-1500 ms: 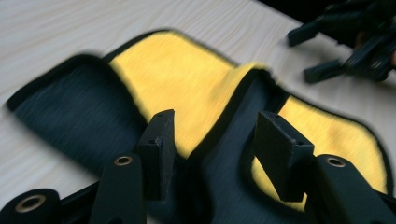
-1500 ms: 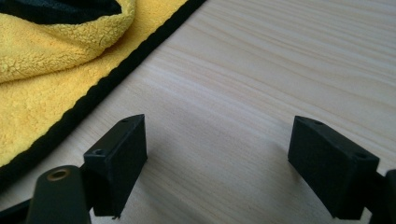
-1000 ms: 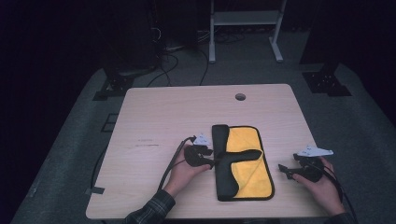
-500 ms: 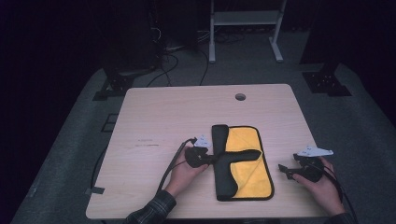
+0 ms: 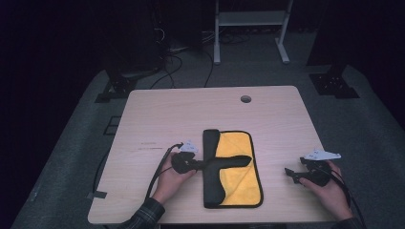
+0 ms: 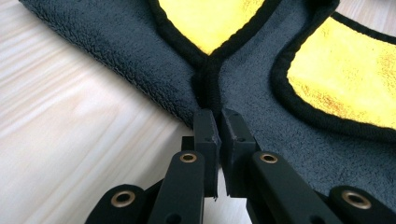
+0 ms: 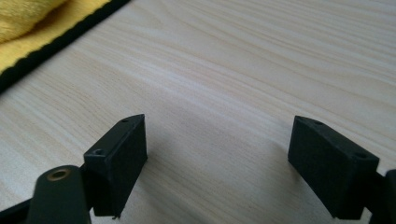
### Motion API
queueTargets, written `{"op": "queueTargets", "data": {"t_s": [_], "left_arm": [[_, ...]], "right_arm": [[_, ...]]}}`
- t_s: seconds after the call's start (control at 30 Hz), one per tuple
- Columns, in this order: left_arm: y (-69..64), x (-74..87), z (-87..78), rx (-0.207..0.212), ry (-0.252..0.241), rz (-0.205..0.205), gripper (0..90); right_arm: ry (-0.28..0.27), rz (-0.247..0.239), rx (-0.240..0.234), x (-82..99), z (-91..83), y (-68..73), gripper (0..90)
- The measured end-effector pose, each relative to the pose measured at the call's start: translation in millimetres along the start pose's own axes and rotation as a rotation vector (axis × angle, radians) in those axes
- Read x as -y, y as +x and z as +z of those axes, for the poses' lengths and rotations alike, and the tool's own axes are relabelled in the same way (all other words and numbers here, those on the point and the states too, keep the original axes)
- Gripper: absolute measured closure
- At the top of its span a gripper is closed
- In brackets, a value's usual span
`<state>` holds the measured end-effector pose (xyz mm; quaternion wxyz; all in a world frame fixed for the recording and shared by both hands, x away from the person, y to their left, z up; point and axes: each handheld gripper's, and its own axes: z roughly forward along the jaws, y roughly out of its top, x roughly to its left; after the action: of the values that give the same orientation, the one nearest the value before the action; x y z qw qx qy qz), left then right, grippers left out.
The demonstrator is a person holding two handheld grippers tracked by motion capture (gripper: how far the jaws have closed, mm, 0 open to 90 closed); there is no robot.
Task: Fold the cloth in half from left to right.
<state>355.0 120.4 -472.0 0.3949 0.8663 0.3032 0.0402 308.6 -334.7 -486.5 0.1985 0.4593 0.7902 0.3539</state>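
A yellow cloth [image 5: 236,179] with a black border and a dark grey back lies on the wooden table [image 5: 191,114]. Its left side is folded over as a dark strip [image 5: 210,191], and a dark tongue [image 5: 236,161] reaches right across the yellow. My left gripper [image 5: 196,164] sits at the strip's left edge. In the left gripper view it [image 6: 219,119] is shut on the cloth's dark edge [image 6: 208,88], which is bunched into a ridge between the pads. My right gripper [image 5: 289,172] rests to the right of the cloth, open [image 7: 217,144] over bare wood.
A round cable hole [image 5: 245,98] sits near the table's far edge. Cables trail from both grippers toward the near edge. The cloth's black-bordered corner [image 7: 51,42] lies at the upper left in the right gripper view. A white frame [image 5: 248,28] stands on the floor beyond the table.
My left gripper has slid a little to the left, pulling the pinched dark cloth edge with it. The right gripper has stayed put.
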Motion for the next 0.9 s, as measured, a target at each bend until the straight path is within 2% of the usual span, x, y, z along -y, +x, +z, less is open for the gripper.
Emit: {"op": "queueTargets", "data": {"t_s": [0.2, 0.3, 0.33, 0.47, 0.57, 0.63, 0.7, 0.77, 0.9], "left_arm": [[7.5, 17.7, -22.3, -0.025, -0.006, -0.025, 86.0], [10.0, 23.7, -28.1, -0.032, -0.01, -0.035, 84.4], [10.1, 25.8, -29.5, -0.039, -0.015, -0.039, 80.3], [9.6, 30.2, -36.0, -0.066, -0.02, -0.033, 60.2], [9.5, 34.9, -40.5, -0.084, -0.016, -0.036, 46.4], [10.0, 38.8, -44.6, -0.097, -0.015, -0.029, 40.8], [11.0, 42.3, -49.4, -0.103, -0.016, -0.022, 34.8], [11.7, 45.7, -54.4, -0.114, -0.019, -0.023, 29.0], [14.2, 52.4, -62.1, -0.139, -0.01, -0.024, 22.0]], "right_arm": [[0.0, 0.0, 0.0, 0.0, 0.0, 0.0, 18.4], [0.0, -0.001, 0.0, 0.0, 0.0, 0.1, 18.5], [0.001, 0.0, 0.001, 0.0, -0.2, 0.0, 19.0], [-0.015, -0.014, -0.013, 0.7, -1.9, 0.6, 30.4], [-0.014, -0.036, -0.015, -2.2, -1.2, 2.5, 32.1], [-0.023, -0.04, -0.015, -5.7, -1.2, 4.1, 32.5], [-0.035, -0.025, -0.037, -9.3, -1.6, 5.5, 32.6], [-0.046, -0.031, -0.05, -12.7, -1.8, 7.8, 32.5], [-0.06, -0.043, -0.072, -18.8, -1.4, 11.9, 32.4]]}}
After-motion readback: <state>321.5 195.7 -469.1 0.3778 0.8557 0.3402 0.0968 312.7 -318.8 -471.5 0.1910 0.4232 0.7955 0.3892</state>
